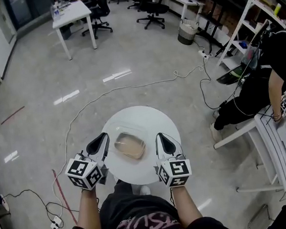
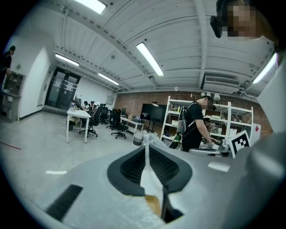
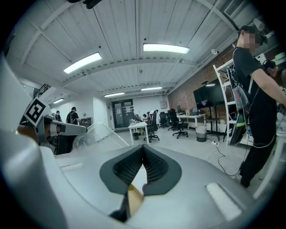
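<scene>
A clear plastic container (image 1: 131, 144) with something tan inside lies on a small round white table (image 1: 143, 117). My left gripper (image 1: 103, 137) is at the container's left edge. In the left gripper view the jaws (image 2: 146, 150) are shut, a thin strip of clear plastic stands pinched between them, and the clear container (image 2: 154, 139) rises just past the tips. My right gripper (image 1: 160, 136) is to the right of the container, a little apart from it. Its jaws (image 3: 144, 150) are shut with nothing in them, and the container's clear dome (image 3: 96, 134) shows to their left.
A person in black (image 1: 262, 86) bends over a white rack (image 1: 280, 142) at the right. Cables (image 1: 130, 87) run across the glossy floor. A white desk (image 1: 71, 14) and several office chairs (image 1: 151, 9) stand at the back, with a bin (image 1: 187, 30) near them.
</scene>
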A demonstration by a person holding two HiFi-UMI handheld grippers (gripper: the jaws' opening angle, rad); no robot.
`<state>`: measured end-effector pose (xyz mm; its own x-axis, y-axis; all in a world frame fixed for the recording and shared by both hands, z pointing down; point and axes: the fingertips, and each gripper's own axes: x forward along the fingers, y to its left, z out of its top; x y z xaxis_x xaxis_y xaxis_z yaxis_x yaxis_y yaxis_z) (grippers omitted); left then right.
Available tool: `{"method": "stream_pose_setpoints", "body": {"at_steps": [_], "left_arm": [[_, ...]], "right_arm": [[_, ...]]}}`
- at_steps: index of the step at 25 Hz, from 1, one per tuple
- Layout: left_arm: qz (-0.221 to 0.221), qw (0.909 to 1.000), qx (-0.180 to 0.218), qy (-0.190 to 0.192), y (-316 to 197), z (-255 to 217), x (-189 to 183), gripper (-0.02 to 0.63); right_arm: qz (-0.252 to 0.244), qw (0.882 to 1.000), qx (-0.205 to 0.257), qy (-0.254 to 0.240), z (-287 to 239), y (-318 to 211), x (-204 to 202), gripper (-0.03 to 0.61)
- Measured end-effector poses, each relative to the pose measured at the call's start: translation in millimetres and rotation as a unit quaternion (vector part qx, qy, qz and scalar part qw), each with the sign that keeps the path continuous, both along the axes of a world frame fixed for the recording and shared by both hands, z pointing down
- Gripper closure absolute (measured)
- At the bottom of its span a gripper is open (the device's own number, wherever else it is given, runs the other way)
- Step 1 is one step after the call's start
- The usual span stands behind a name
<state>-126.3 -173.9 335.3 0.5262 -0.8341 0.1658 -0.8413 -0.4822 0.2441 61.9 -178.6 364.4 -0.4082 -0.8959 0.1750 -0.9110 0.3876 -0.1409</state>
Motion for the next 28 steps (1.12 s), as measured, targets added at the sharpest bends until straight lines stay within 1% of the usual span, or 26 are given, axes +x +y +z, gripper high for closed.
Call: {"method": "stream_pose_setpoints", "body": {"at_steps": [5,11,28], "left_arm": [[-0.014,0.9995,0.03,-0.001,7,-22,-5,0.586],[-0.03,0.9982,0.052,0.001,20,-36,-9,0.586],[-0.054,0.9965,0.064,0.001,31,-42,-16,0.586]], "right_arm": [[-0.008,1.0,0.02,0.0,-17,1,-1,0.58],[-0.024,0.999,0.038,0.0,-31,8,-8,0.58],[-0.033,0.998,0.047,0.004,-36,14,-8,0.581]]}}
